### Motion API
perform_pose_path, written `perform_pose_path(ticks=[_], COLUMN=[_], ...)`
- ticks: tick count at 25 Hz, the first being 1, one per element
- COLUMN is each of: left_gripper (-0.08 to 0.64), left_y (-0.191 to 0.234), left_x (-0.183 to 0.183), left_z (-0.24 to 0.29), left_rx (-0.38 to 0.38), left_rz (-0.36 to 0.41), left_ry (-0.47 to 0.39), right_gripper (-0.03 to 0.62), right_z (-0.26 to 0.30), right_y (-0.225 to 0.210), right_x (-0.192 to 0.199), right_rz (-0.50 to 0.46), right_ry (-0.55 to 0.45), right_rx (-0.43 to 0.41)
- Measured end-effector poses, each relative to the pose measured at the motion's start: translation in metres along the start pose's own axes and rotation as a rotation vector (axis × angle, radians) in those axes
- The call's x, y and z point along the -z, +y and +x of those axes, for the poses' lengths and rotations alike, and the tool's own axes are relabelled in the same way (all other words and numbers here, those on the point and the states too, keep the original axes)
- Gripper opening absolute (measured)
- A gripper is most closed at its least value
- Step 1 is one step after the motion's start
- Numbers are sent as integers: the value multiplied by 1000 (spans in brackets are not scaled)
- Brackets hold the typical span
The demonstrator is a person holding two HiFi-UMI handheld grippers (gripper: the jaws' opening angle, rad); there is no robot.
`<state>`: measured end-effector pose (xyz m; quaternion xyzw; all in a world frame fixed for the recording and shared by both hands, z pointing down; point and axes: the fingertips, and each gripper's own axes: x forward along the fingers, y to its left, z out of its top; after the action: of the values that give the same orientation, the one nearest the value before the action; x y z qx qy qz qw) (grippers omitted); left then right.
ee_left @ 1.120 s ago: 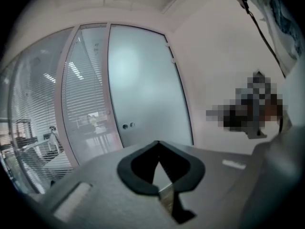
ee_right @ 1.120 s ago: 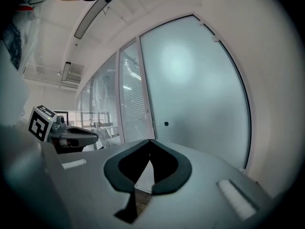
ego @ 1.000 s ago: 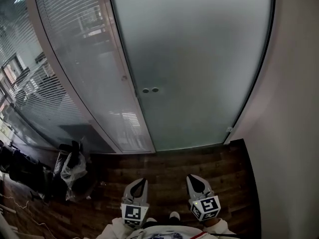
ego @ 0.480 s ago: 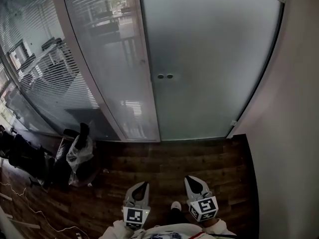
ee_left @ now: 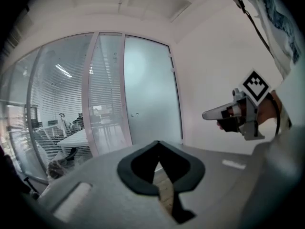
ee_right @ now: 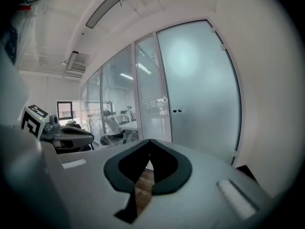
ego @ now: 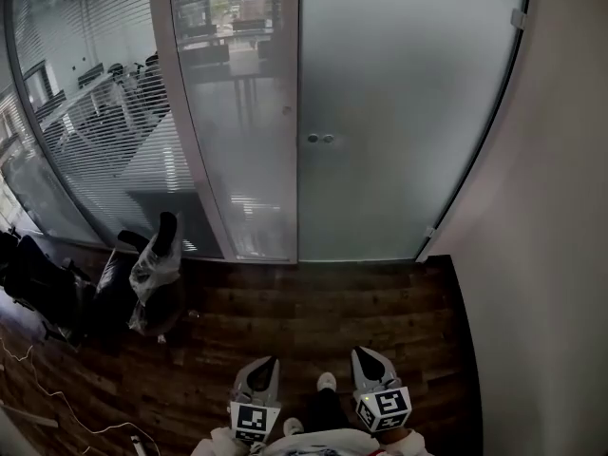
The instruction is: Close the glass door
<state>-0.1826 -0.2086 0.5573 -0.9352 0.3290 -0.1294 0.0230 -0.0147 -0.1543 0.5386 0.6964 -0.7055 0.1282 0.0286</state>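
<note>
two hand-held grippers side by side, low in front of the person's body. left gripper [ego: 265,363] and right gripper [ego: 367,354] point forward, tilted slightly down, jaws pressed together, nothing between the fingertips.

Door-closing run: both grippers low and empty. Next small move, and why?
Probably none beyond holding the left gripper and right gripper low: the glass door looks flush against its frame, no gap by the two knobs, and both grippers are shut, empty, well short of it.
</note>
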Motion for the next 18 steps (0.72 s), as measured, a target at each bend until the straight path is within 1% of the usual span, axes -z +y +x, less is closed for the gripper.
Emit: perform_pose_path(ticks=[6, 12, 15, 18], left_gripper=[2, 2, 2, 2], left_y=[-16, -35, -49, -70], left_x=[4, -5, -5, -17], left_z=[-25, -24, -19, -9], left_rx=[29, 39, 46, 59], left_rz=[-13, -6, -4, -2], left_ry=[-2, -10, 6, -6], right_gripper=[8, 8, 8, 8], right_z=[-29, -44, -50, -57], right_y=[8, 0, -6, -23], right_x=[5, 9, 13, 13], right_rz=[-8, -10, -43, -98], right_ry=[6, 16, 24, 25], right_rx=[35, 39, 28, 36])
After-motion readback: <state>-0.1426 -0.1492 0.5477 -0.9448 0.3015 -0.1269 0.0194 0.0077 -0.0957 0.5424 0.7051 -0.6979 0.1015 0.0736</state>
